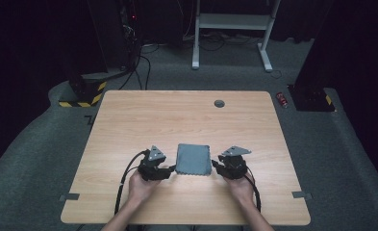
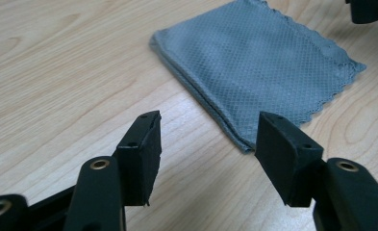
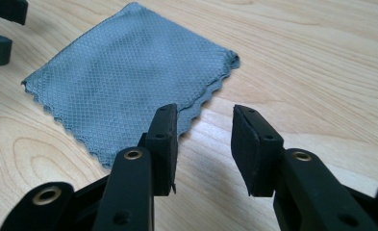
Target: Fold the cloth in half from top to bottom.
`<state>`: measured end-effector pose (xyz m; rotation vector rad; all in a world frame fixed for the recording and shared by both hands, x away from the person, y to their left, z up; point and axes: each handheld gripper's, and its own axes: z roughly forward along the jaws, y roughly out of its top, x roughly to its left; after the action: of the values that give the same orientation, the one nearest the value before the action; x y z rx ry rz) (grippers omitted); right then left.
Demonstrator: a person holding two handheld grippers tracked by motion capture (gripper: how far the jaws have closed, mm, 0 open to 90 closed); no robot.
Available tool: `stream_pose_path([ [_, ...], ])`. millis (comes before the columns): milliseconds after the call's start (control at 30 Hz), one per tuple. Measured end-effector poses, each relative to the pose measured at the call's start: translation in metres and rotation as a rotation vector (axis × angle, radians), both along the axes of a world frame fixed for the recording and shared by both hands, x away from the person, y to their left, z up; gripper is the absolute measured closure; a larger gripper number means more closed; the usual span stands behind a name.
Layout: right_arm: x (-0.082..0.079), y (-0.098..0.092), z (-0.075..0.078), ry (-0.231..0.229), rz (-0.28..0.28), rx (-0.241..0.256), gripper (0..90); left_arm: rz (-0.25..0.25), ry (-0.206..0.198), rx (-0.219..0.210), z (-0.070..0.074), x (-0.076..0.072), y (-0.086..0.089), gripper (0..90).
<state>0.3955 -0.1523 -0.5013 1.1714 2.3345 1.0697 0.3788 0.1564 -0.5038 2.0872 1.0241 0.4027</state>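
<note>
A folded grey cloth lies flat on the wooden table, near its front middle. My left gripper sits just off the cloth's near left corner, jaws open and empty. In the left gripper view the cloth lies ahead, its folded corner close to the right jaw of that gripper. My right gripper rests beside the cloth's right edge, open too. In the right gripper view the cloth has a scalloped edge that runs just past the left jaw of the open gripper.
A small round grey grommet sits in the table near its far edge. Beyond the table stand a white desk frame and dark equipment on the carpet. Two grey tape pieces mark the table's front corners.
</note>
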Motion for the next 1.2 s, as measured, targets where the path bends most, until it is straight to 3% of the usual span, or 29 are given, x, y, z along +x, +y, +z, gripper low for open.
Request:
stream_pose_path([
  [400, -0.012, -0.022, 0.005, -0.023, -0.043, 0.054, 61.2, 0.070, -0.025, -0.083, 0.010, -0.010, 0.035, 41.9],
  [733, -0.020, -0.035, 0.012, -0.048, -0.060, 0.082, 60.5, 0.108, -0.028, -0.104, 0.010, -0.018, 0.052, 41.1],
  [1033, -0.027, -0.049, 0.004, -0.036, -0.105, 0.113, 60.2, 0.143, -0.034, -0.106, 0.007, -0.026, 0.066, 40.7],
  [1200, -0.030, -0.055, 0.001, -0.037, -0.116, 0.106, 60.3, 0.164, -0.029, -0.108, 0.003, -0.031, 0.075, 40.5],
])
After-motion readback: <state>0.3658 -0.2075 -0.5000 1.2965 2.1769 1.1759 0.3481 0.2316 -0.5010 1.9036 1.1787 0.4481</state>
